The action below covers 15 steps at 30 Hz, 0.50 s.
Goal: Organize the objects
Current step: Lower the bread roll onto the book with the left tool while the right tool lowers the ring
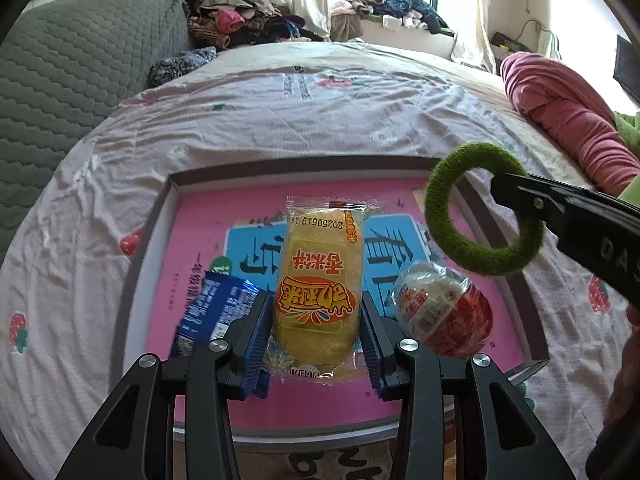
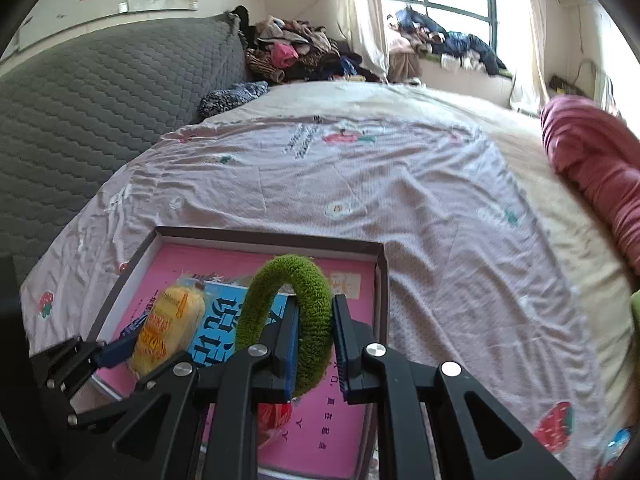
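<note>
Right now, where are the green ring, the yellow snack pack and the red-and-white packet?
green ring [image 1: 486, 254], left wrist view, lower arc of the loop.
yellow snack pack [image 1: 318, 280], left wrist view, middle of the wrapper.
red-and-white packet [image 1: 442, 308], left wrist view, centre of the wrapper.

Had a left gripper [image 1: 318, 344] and right gripper [image 2: 314, 344] built alike: matte black angular arms with triangular cut-outs, round silver screws at the joints, ribbed blue pads [image 1: 260, 344] inside the fingers. Bore pale letters, partly readable, on the right gripper's black flank.
</note>
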Motion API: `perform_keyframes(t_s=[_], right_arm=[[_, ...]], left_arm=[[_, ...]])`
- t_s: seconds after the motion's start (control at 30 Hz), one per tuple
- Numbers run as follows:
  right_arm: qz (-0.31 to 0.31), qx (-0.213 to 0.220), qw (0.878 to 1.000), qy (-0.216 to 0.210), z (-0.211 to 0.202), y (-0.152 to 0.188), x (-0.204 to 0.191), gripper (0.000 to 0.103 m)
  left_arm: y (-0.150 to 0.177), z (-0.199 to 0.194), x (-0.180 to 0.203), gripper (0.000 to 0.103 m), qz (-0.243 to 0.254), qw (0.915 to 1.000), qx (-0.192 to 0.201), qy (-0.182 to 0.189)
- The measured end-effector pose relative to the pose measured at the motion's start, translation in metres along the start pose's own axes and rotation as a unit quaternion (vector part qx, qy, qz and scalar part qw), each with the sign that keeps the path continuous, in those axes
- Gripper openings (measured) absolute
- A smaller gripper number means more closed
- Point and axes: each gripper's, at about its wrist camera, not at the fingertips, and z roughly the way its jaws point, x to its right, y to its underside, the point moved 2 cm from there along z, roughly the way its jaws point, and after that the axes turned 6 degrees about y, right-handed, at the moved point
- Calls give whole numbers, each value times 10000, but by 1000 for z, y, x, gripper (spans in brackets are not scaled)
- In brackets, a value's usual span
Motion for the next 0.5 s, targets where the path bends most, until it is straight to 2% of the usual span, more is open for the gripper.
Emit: perform_keyframes(t_s=[0.3,0.5], right_arm=[[-65,-218,9996,135,33,6,1,16],[-243,-396,9984,322,57,13,-2,16]], left_arm=[[10,22,-5,44,-56,9999,-104,-49],[11,26,-5,44,-62,9999,-13,-119]])
